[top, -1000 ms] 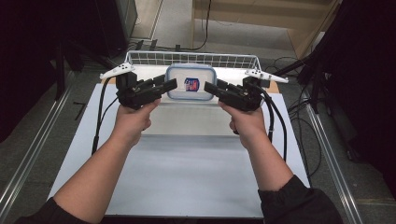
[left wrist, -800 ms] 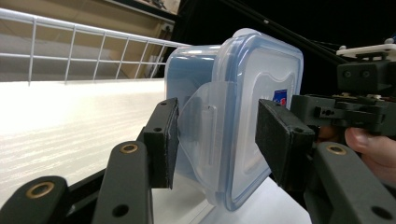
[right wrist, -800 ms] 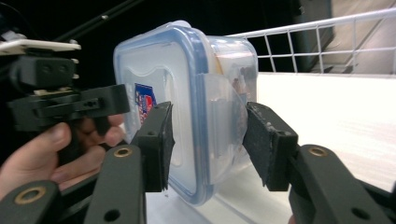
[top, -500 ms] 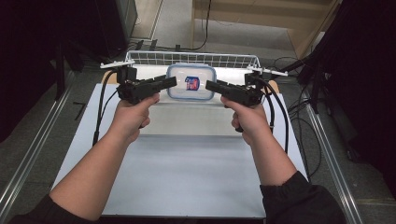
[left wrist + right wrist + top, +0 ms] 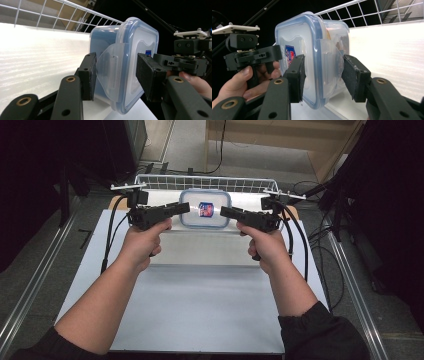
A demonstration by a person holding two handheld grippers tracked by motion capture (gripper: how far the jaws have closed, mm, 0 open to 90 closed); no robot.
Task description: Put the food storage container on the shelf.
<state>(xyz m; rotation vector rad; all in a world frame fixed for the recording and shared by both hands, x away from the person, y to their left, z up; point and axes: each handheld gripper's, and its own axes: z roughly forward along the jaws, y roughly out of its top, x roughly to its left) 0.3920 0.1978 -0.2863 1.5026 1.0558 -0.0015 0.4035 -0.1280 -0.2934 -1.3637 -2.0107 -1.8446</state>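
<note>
- Both forearms reach forward; the left gripper point(image 5: 184, 208) and the right gripper point(image 5: 226, 211) each clamp one end of the lidded container point(image 5: 205, 209).
- The right gripper view shows brown contents inside.

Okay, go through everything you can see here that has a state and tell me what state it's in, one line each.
Food container: lid on, lifted off the table, held level between both claws.
Left side latch: folded down.
Left claw: shut on the container's left side.
Right claw: shut on the container's right side.
Wire basket: upright behind the container.

Container point(image 5: 205, 208) label point(image 5: 205, 208) print too small to read, contents blurred behind the cloudy wall, far end hidden.
</note>
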